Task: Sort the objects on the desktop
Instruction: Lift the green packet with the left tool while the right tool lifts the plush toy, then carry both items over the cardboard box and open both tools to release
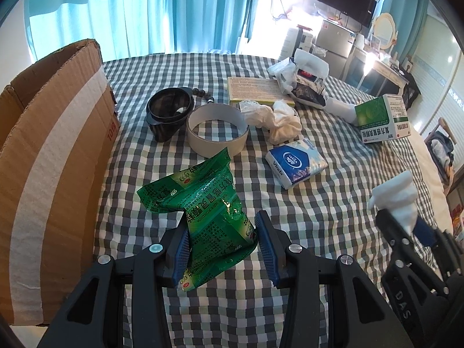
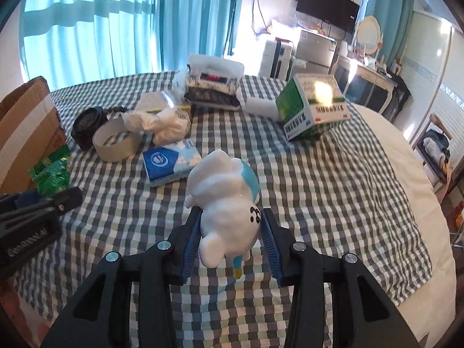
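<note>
Green medicine sachet bag (image 1: pixel 203 211) is what we've got in the left tool (image 1: pixel 221 249), with both blue pads pressed into its crumpled lower half, so the fingers are clamped on it at a medium width. It sits low over the checkered cloth (image 1: pixel 319 203), just beside the cardboard box (image 1: pixel 49 159) on the left. The surface under the cloth looks like a bed, with a white sheet showing at the right edge.

The right tool (image 2: pixel 230 240) is clamped on a white and blue figurine (image 2: pixel 226 200), pads on both of its sides. We can't really tell what the figurine is; there's a small black mark on it and a bit of blue and yellow poking out below.

Farther back on the cloth: a Vinda tissue pack (image 1: pixel 295 165), an empty tape ring (image 1: pixel 217 130), a black cup-like thing (image 1: pixel 168 113) that's hard to make out, crumpled white tissues (image 1: pixel 275 119), a green and white medicine box (image 1: pixel 382 119), and a flat yellow-edged box (image 1: pixel 255 91) partly buried under a pile of stuff. The cardboard box is cut off by the left frame edge.
</note>
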### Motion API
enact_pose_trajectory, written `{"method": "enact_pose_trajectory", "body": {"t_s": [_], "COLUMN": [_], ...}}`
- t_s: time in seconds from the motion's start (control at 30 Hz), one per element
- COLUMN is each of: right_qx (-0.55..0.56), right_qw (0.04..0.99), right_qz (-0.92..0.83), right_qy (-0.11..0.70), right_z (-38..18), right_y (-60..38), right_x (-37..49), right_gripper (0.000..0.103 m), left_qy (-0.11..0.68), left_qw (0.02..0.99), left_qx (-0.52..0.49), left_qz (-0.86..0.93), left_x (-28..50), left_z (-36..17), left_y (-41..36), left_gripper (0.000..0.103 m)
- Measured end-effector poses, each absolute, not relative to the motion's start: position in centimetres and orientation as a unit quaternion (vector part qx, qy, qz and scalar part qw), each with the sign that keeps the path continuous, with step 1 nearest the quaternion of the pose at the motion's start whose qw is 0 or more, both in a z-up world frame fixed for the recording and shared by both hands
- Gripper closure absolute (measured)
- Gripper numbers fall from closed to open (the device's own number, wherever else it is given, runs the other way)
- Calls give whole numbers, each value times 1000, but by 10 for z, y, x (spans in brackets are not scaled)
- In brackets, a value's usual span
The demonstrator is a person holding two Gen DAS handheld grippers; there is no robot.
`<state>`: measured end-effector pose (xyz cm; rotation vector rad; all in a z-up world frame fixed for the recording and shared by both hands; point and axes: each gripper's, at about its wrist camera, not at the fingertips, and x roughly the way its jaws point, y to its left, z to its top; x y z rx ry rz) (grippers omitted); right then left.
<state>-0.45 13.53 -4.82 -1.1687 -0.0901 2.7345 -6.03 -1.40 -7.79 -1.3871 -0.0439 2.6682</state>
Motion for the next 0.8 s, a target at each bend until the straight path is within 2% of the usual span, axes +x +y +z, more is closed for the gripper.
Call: {"method": "enact_pose_trajectory", "body": {"t_s": [0.37,0.53,0.8], "right_qx": [-374,-374,-348], "right_qw": [74,61,47], "right_qz": [923,925,935], "right_qy": [-46,-25,-47], "right_z": [-40,-31,0], "right_y": [125,125,107], "right_x": [-2,0,5], "right_gripper": [63,63,63], "left_qy": [0,-8,-44], "left_qw": [74,84,84], "left_qx": [-451,-449,-434], "left_qz": [889,889,896], "left_x": [-55,-52,-46], "left_z": [-71,-63,-34], "left_y": [-5,-7,-29], "left_gripper": [60,60,60]}}
